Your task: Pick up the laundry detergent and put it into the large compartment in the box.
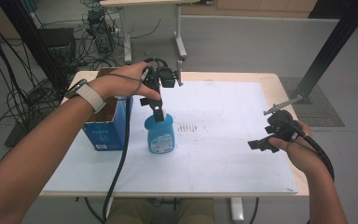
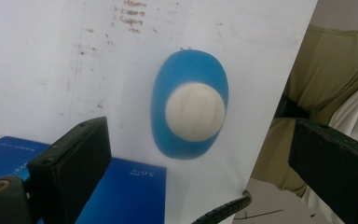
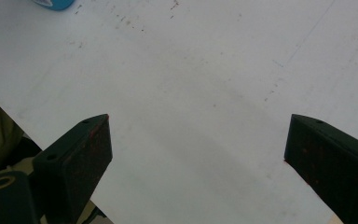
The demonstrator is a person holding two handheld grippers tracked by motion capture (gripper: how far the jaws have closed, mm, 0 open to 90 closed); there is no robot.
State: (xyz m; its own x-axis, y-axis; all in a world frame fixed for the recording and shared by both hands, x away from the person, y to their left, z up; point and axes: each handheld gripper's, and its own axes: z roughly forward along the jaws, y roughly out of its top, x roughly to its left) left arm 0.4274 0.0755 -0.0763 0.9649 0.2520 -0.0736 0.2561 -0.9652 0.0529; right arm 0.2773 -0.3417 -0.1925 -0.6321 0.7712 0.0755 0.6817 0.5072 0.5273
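Observation:
A blue bottle with a white cap stands upright on the white mat, left of centre. My left gripper hangs right above the cap, pointing straight down. In the left gripper view the bottle and its round cap lie below my left gripper. The jaws stand wide apart, with nothing between them. My right gripper hovers low over the mat's right side. It is open and holds nothing. A corner of the bottle shows far off in the right gripper view.
An open blue cardboard box stands just left of the bottle, close to my left forearm, and it appears as the box under the left jaw. The mat covers a wooden table. Cables and desk legs lie on the floor beyond the table.

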